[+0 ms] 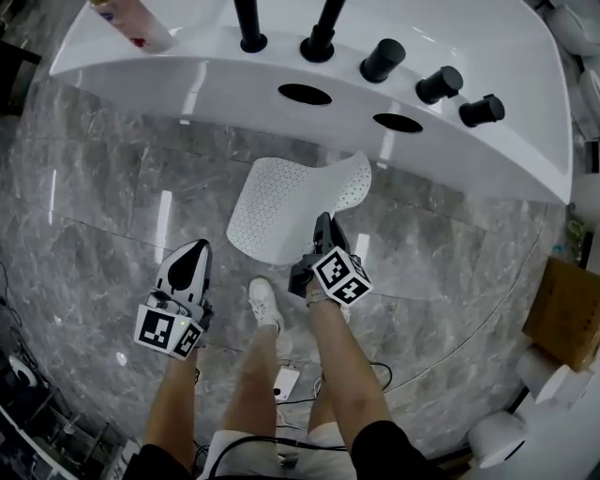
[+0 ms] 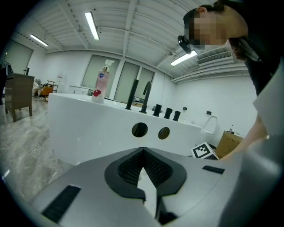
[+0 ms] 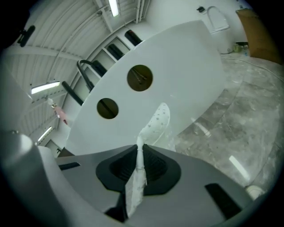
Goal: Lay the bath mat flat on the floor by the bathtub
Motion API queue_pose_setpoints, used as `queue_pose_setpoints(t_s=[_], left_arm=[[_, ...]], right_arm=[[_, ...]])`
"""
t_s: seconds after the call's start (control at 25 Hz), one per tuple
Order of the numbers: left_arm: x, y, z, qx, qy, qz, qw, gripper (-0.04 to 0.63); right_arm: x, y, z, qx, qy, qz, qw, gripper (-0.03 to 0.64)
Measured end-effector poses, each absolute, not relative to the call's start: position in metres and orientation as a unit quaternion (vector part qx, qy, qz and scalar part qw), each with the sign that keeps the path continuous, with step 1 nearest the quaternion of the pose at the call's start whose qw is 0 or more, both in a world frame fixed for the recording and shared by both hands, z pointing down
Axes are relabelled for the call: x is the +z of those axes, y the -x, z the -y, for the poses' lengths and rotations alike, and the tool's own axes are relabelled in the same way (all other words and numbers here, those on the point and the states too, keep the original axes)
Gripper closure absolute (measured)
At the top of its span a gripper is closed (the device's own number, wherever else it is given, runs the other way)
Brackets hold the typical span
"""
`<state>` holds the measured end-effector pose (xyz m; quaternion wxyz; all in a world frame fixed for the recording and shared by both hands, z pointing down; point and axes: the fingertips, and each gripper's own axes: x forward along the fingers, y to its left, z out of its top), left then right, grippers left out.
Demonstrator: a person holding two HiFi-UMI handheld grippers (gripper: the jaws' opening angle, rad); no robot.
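Note:
The white perforated bath mat [image 1: 286, 211] lies on the grey marble floor in front of the white bathtub [image 1: 281, 70]; its far right corner curls up against the tub wall. My right gripper [image 1: 324, 225] is shut on the mat's near edge, and in the right gripper view the mat [image 3: 159, 120] runs as a thin strip out from between the jaws of this gripper [image 3: 139, 148] toward the tub [image 3: 177, 66]. My left gripper [image 1: 199, 248] hangs over bare floor to the left, apart from the mat. Its jaws [image 2: 143, 151] are shut on nothing and face the tub wall [image 2: 88, 128].
Black taps [image 1: 319, 37] and knobs [image 1: 382, 58] stand on the tub rim, with a pump bottle [image 1: 131, 23] at its left end. The person's white shoe [image 1: 265, 302] stands between the grippers. A phone [image 1: 286, 382] and cables lie behind. A cardboard box [image 1: 562, 309] sits at the right.

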<state>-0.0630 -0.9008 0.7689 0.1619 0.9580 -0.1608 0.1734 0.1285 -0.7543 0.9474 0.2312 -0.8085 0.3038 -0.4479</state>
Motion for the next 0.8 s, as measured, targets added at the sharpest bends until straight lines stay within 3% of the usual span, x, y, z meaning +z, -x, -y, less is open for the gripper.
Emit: queue_pose_setpoints(t_s=[0.24,0.8], left_arm=[[0.793,0.044,0.87,0.19,-0.958,0.14,0.163,0.581],[0.817,-0.026,0.81,0.205,-0.961,0.105,0.155,0.581]], right_arm=[[0.983,-0.181,0.685,-0.449,0.825,-0.197,0.28,0.574],[1.047,-0.247,0.571,-0.495,0.821,-0.195,0.206,0.572]])
